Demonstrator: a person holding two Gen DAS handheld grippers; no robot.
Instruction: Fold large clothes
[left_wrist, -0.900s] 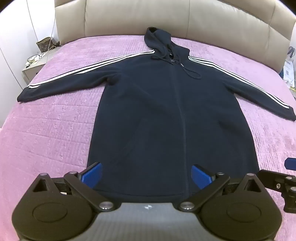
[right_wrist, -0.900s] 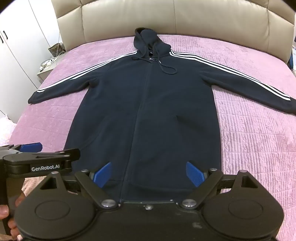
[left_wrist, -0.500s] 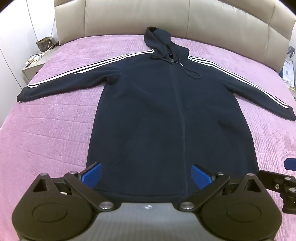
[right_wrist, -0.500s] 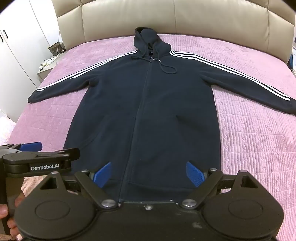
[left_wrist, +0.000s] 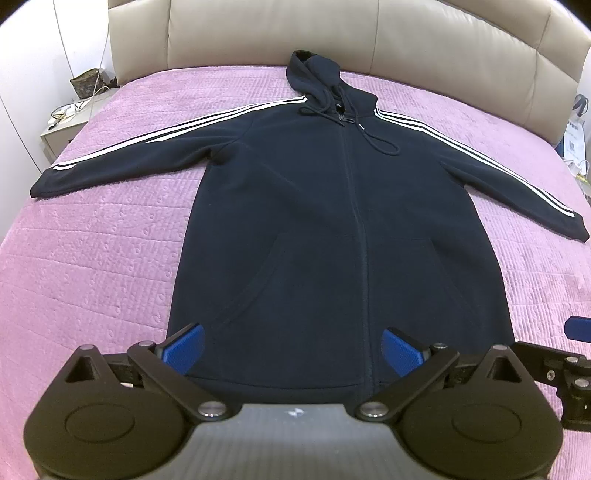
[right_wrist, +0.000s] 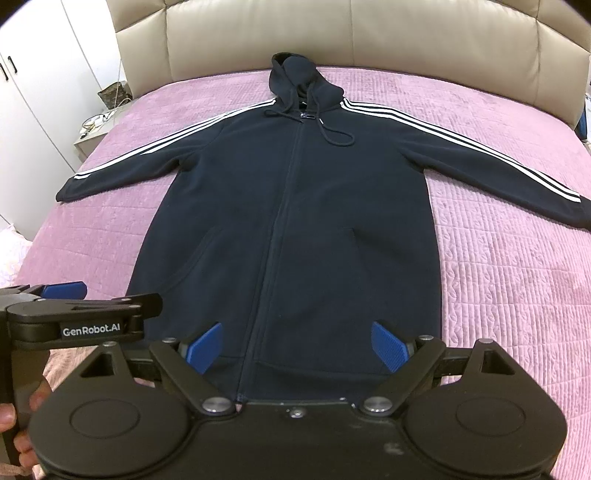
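The left gripper (left_wrist: 291, 347) is held with its blue pads spread as wide as they go, nothing between them, tilted down over the hem of the hooded jacket (left_wrist: 343, 229) at the near edge of the bed (left_wrist: 92, 258); it is judged to be held so in readiness for a first pinch, since no fold has yet been made. The right gripper (right_wrist: 297, 345) is held just beside it, likewise spread and empty, above the same hem and a little to the other side of the zip, so that the two can be sent outward to opposite sides of the garment. In the right wrist view, fingers of the person's hand (right_wrist: 35, 402) are seen wrapped round the left gripper's handle. The jacket is laid flat, front up and zipped, along the middle of the bed, with its hood (left_wrist: 314, 74) towards the headboard (left_wrist: 443, 51) at the far edge and its hem at the near edge. The striped left sleeve (left_wrist: 140, 158) and right sleeve (left_wrist: 491, 177) are stretched out towards the bed's side edges, a layout that is judged to leave each sleeve free to be folded in across the body first. A bedside table (left_wrist: 62, 129) is seen beyond the far left corner, well apart from the garment.
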